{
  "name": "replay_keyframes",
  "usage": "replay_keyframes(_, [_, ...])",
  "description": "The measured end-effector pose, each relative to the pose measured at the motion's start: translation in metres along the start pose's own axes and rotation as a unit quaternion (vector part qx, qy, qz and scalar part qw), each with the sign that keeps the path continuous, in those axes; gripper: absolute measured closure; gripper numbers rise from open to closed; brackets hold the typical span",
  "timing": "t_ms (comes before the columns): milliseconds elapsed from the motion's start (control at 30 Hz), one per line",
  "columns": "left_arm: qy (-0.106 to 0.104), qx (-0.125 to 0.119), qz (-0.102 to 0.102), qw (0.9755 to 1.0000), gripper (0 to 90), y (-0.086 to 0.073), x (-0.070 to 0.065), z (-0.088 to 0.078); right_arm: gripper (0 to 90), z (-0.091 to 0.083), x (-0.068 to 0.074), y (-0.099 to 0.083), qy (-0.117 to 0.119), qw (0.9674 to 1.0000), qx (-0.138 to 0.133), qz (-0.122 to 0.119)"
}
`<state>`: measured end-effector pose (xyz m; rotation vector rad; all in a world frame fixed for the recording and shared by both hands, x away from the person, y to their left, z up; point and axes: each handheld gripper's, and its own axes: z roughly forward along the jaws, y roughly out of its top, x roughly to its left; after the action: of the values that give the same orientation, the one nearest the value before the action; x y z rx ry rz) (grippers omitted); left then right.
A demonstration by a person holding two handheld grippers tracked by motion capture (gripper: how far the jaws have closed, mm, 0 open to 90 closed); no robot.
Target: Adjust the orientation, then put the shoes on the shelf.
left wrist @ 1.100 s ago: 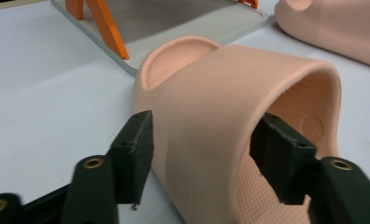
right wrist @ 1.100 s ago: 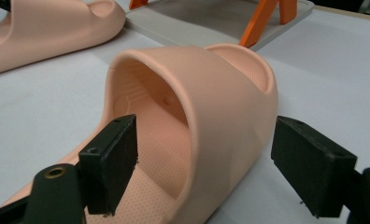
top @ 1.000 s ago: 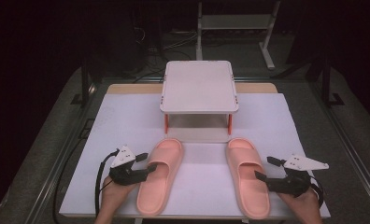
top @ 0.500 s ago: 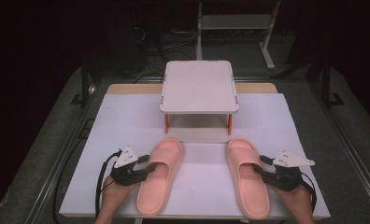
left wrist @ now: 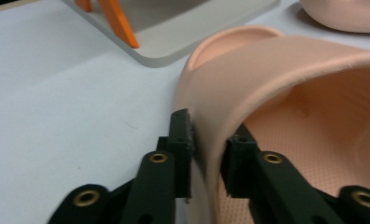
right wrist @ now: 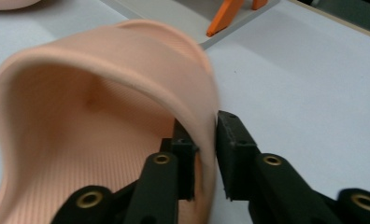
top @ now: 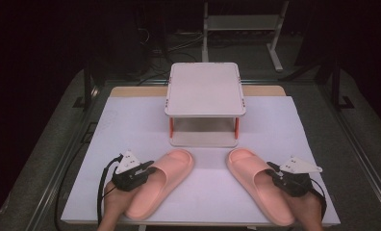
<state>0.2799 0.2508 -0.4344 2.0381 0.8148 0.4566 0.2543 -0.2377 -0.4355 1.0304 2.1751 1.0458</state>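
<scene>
Slippers [top: 162, 182] [top: 258, 185] clamped, L+R jaws just closed.

Black two-jaw grippers [top: 147, 169] with brass-ringed screws, grey plates, black cables.

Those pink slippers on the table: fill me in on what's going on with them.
A person at the table holds a two-jaw gripper in each hand. The left gripper has just closed on the outer edge of the left slipper's strap, and the right gripper has just closed on the strap edge of the right slipper. Both slippers lie flat on the white table cover, toes toward the small two-tier rack with orange legs. Its shelves are bare.
</scene>
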Motion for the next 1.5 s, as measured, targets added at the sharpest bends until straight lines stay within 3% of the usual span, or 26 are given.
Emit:
replay_keyframes(200, [-0.008, -0.007, 0.001, 0.9999, 81.7, 0.002, 0.001, -0.007, 82.1, -0.001, 0.001, 0.001, 0.015, 0.9999, 0.006, -0.002])
replay_keyframes(467, [-0.02, -0.024, -0.002, 0.9995, 83.1, 0.007, 0.004, -0.022, 83.0, -0.008, -0.001, 0.005, 0.04, 0.9984, -0.031, 0.026])
replay_keyframes(767, [-0.024, -0.042, -0.01, 0.9988, 83.0, 0.009, 0.007, -0.032, 82.9, -0.01, 0.0, 0.009, 0.044, 0.9977, -0.041, 0.032])
replay_keyframes(1000, [-0.024, -0.044, -0.003, 0.9987, 83.0, 0.011, 0.004, -0.037, 82.9, -0.012, 0.005, 0.013, 0.051, 0.9974, -0.045, 0.024])
replay_keyframes(1233, [-0.028, -0.055, -0.015, 0.998, 83.1, 0.012, 0.007, -0.041, 82.9, -0.017, 0.007, 0.017, 0.055, 0.9969, -0.052, 0.022])
replay_keyframes(1500, [-0.029, -0.069, -0.018, 0.997, 83.0, 0.02, 0.01, -0.052, 82.8, -0.025, 0.005, 0.02, 0.063, 0.9955, -0.064, 0.032])
